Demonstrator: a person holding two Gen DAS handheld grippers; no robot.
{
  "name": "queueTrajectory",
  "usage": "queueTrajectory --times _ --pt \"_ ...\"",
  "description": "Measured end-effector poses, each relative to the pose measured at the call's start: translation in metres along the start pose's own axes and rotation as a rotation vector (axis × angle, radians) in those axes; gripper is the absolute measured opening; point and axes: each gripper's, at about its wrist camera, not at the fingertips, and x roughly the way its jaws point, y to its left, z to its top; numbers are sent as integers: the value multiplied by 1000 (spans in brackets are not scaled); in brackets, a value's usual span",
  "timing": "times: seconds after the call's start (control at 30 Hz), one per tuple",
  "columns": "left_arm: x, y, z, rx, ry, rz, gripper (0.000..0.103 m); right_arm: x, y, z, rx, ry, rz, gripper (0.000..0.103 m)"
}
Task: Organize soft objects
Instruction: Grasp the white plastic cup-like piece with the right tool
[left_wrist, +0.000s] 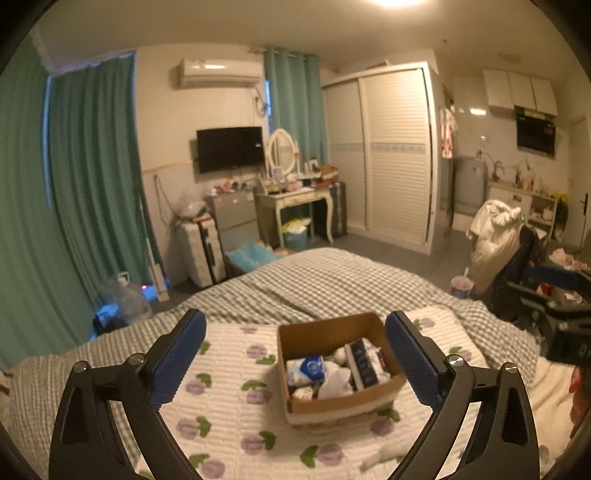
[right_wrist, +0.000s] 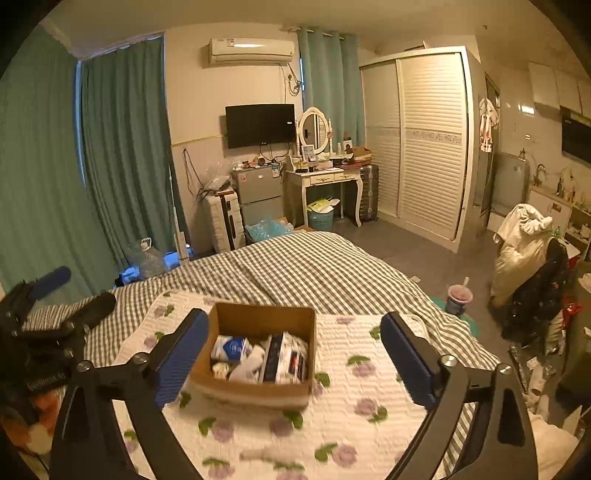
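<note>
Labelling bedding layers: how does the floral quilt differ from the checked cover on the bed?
The floral quilt is cream with purple flowers and ribbed; the checked cover is a grey-and-white gingham. The quilt lies on top, nearer the cameras, and carries the cardboard box; the checked cover extends to the foot and carries nothing. Both lie spread on the bed.

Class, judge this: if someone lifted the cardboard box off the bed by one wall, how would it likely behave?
The cardboard box is open-topped with thin walls, so it would probably flex. Its contents look like soft packets, so likely light. Resting on a padded quilt, it may tip.
</note>
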Motion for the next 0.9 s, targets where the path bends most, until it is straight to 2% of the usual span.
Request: queueTrajectory --times 0.13,0.27,0.43,0.6,0.9 --pt "-9 2 -22 3 23 0 99 -11 6 -35 -23 33 -5 102" --pt "2 -2 -56 19 77 18 99 7 11 -79 -24 85 3 102" --pt "29 -1 -102 38 143 37 99 55 16 -135 -12 149 1 102" --pt "74 5 -150 9 258 36 99 115 21 -181 19 267 30 102" --pt "137 15 -222 -33 428 19 99 191 35 -239 13 442 46 100"
